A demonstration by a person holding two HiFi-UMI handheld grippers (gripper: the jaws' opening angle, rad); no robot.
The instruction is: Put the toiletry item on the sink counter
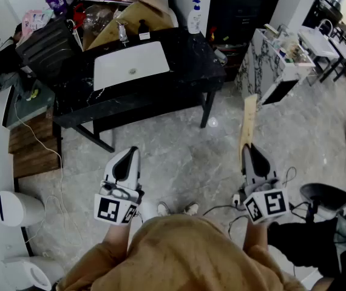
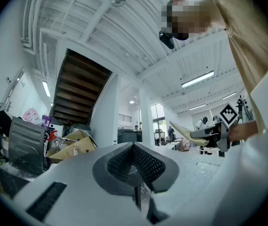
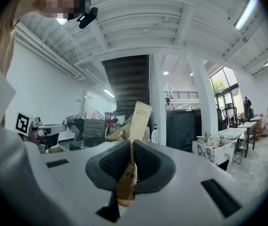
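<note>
A flat tan toiletry sachet [image 1: 247, 121] sticks up and forward out of my right gripper [image 1: 250, 148], which is shut on its lower end. In the right gripper view the sachet [image 3: 139, 118] stands upright between the pads of this gripper [image 3: 130, 147]. My left gripper [image 1: 128, 151] is shut with nothing in it, held level beside the right one over the marble floor; its own view shows the jaws [image 2: 134, 149] closed together. The black sink counter [image 1: 188, 56] with its white basin [image 1: 130, 64] stands ahead, well beyond both grippers.
On the counter's far side stand a pump bottle [image 1: 194, 18], a cardboard box [image 1: 130, 8] and a black crate [image 1: 48, 50]. A marbled white cabinet [image 1: 270, 65] is at the right. Cables and a white appliance [image 1: 15, 208] lie on the floor at the left.
</note>
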